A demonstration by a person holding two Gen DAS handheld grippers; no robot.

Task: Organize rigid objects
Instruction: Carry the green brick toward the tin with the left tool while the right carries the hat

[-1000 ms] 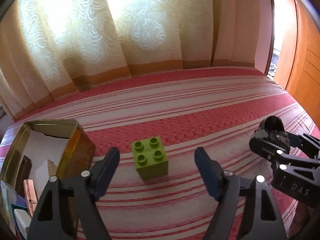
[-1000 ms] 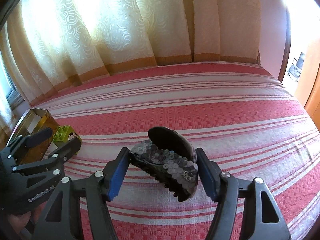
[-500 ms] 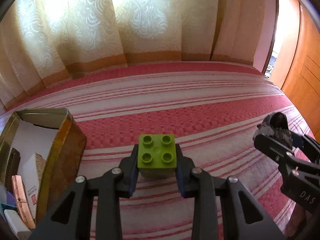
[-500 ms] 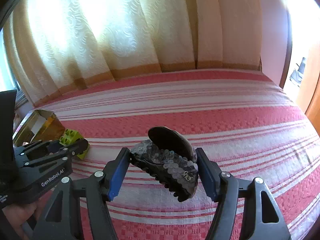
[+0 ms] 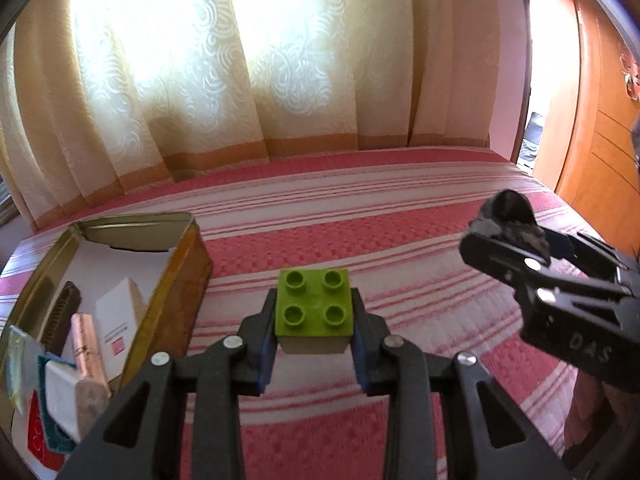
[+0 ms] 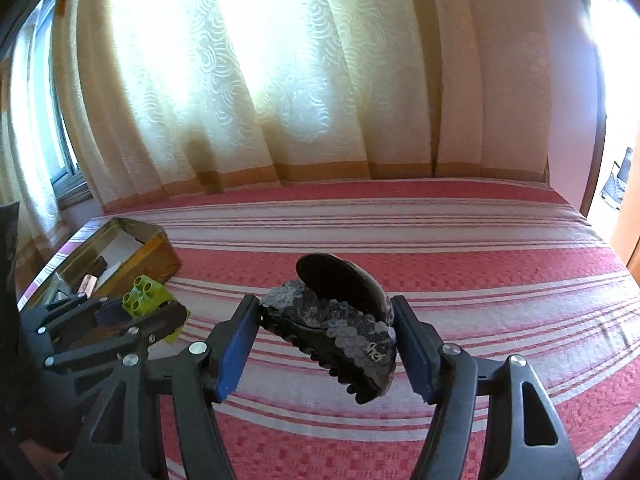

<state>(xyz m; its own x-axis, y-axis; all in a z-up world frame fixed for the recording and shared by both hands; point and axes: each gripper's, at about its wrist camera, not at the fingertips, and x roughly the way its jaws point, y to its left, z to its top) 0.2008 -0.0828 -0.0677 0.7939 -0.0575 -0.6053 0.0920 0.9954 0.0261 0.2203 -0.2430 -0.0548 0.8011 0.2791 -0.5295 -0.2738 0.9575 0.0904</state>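
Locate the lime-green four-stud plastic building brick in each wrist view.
Left wrist: lime-green four-stud plastic building brick at centre, clamped between the left hand-held gripper's pads.
Right wrist: at left edge, behind dark gripper fingers.
Shared landmark: open gold metal tin, left of the brick.

The tin (image 5: pixel 176 256) runs off the left wrist view's lower-left corner — the items (image 5: pixel 76 360) packed in it overlap, too jumbled to name. The green brick (image 5: pixel 314 308) hides its lower sides behind the left gripper (image 5: pixel 314 344) pads. From the right wrist, the sequined hair clip (image 6: pixel 340 328) has tiny lettering, unreadable — and the bed (image 6: pixel 480 264) is cut off at the right.
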